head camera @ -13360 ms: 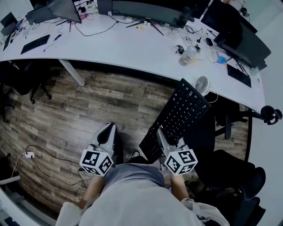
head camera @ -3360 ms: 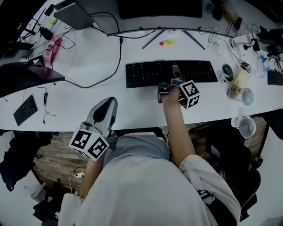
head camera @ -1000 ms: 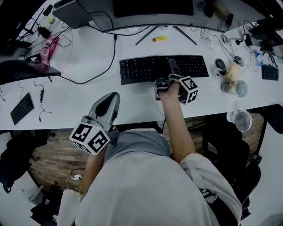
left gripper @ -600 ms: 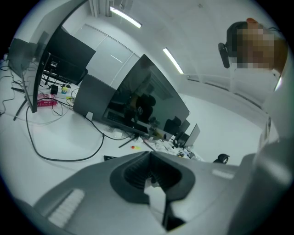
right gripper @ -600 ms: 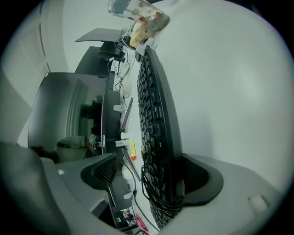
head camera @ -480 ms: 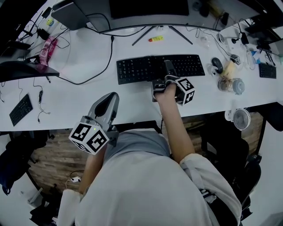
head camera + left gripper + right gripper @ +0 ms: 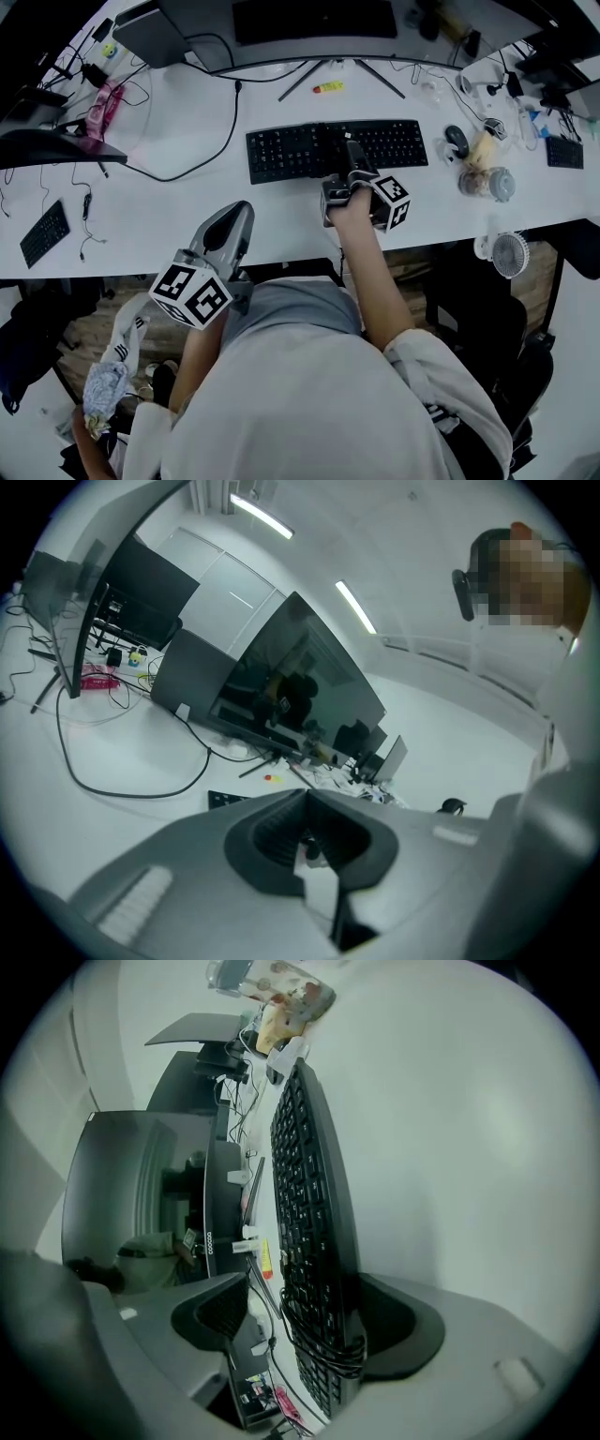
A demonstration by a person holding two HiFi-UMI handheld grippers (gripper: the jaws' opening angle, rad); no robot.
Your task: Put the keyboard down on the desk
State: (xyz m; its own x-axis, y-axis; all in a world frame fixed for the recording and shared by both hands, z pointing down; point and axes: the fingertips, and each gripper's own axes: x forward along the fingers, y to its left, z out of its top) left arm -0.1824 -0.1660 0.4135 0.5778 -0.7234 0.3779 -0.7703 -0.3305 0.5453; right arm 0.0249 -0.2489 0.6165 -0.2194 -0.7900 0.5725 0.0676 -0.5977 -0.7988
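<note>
The black keyboard [image 7: 291,150] lies flat on the white desk [image 7: 187,211], in front of the monitor stand. My right gripper [image 7: 349,157] reaches over the keyboard's near edge around its middle. In the right gripper view the keyboard [image 7: 309,1194] stands between the jaws with its coiled cable wrapped round it. One jaw lies against the keyboard's underside, the other stands apart from the keys, and the jaws are closing [image 7: 305,1290]. My left gripper [image 7: 231,219] hovers over the desk's front edge, shut and empty [image 7: 305,795].
A mouse [image 7: 456,141], a jar [image 7: 495,183] and clutter sit right of the keyboard; a small fan [image 7: 511,253] stands off the desk's edge. A black cable [image 7: 187,164] loops at the left. A yellow item [image 7: 328,86] lies by the stand. An arm with a crumpled bag [image 7: 103,386] shows lower left.
The keyboard and the right gripper keep their places on the desk. An arm holding a crumpled bag has come into view at the lower left. The left gripper has hardly moved.
</note>
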